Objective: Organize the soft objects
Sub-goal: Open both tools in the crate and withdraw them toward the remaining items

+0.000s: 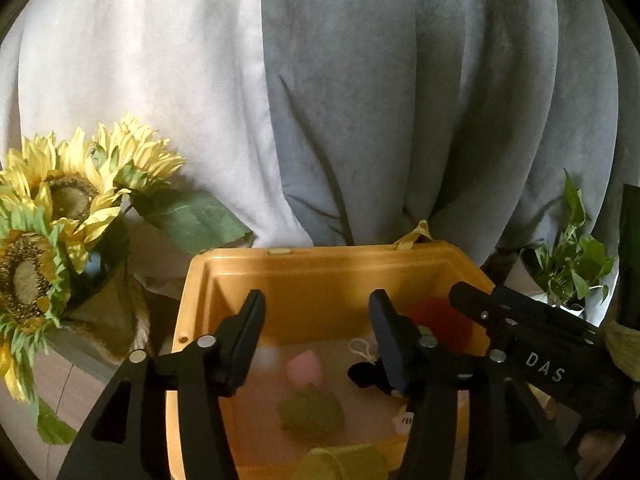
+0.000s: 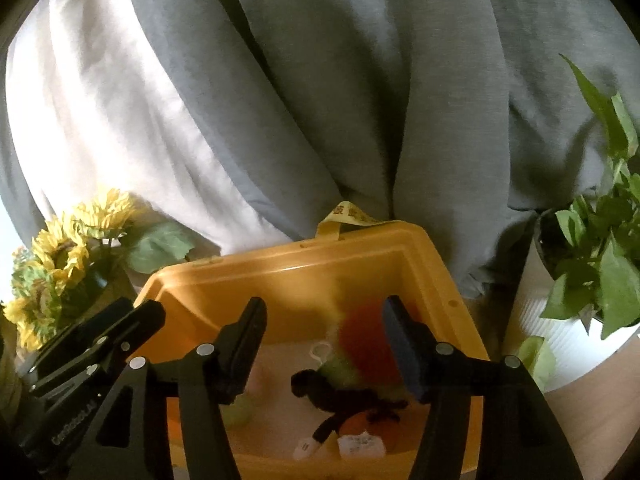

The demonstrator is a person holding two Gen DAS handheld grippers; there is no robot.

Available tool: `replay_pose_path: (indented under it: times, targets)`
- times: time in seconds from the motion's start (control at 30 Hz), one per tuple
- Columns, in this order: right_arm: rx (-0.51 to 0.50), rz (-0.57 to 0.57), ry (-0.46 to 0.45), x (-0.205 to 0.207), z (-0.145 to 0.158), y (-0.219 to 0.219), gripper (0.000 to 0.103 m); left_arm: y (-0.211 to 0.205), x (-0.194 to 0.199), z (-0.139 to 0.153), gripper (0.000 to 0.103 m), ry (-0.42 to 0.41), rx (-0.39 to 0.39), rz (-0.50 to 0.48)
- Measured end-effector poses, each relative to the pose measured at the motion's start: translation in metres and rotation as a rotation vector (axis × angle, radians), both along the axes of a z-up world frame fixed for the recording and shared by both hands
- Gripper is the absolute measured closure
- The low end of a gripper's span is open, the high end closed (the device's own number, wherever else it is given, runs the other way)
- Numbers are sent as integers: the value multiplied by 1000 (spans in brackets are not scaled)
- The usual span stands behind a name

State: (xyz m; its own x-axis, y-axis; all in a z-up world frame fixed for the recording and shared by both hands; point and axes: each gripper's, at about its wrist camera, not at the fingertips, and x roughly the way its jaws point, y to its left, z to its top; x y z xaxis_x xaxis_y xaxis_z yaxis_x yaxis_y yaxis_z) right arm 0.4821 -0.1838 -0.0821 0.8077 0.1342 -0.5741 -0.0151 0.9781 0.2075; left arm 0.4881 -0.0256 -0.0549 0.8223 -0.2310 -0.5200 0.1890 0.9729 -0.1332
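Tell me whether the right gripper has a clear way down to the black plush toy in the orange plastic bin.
Probably yes. The right gripper is open above the orange plastic bin, and the black plush toy lies uncovered between its fingers.

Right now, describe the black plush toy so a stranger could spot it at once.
Find the orange bin in front of the grey curtain. On its pale floor, toward the right, lies the black plush toy, limbs sprawled, beside a red-and-green fuzzy toy. It is the only dark item there.

backdrop: grey curtain (image 1: 400,100) – white curtain (image 1: 140,60) | sunflowers (image 1: 60,200) left – potted plant (image 2: 592,248) right
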Motion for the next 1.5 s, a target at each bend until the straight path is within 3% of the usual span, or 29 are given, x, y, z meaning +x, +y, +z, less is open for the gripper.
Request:
replay_pose_path:
  times: [0.37,1.0,1.5]
  targets:
    - [5,-12,-23,-30,20,-5,42,0,-41,25,36,-52,22,7]
    - [15,12,-106,-109,61,-7,42,7,-130,62,28,-140,43,63]
    - [7,55,-102,-162,64,-1,42,9,-191,57,26,-89,42,113]
